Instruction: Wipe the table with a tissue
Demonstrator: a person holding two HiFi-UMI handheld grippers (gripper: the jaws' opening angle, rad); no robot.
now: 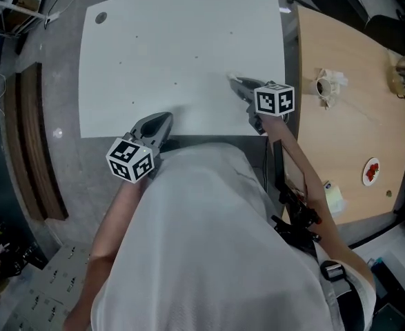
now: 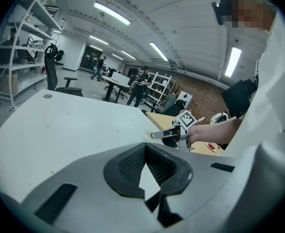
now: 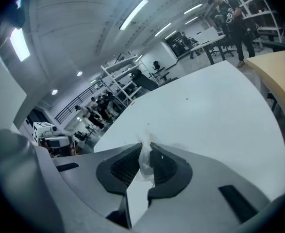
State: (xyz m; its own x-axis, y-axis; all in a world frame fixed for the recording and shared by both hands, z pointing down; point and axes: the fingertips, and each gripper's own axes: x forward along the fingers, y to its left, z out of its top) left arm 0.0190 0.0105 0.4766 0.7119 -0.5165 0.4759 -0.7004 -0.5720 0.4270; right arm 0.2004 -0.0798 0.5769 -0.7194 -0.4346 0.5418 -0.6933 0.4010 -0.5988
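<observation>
Tissue is pinched in right gripper at table. Left gripper is closed and empty. Wiping appears underway; next stroke likely needs steady downward pressure.

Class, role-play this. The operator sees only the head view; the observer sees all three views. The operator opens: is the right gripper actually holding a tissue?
Observer: Yes. The right gripper view shows the right gripper shut on a crumpled white tissue, pinched between its jaws.
Operator: And the left?
Observer: The left gripper is shut and empty; only the white table shows through the gap behind its touching tips.
Operator: Does the tissue stick out?
Observer: Barely, a small tuft past the tips.
</observation>
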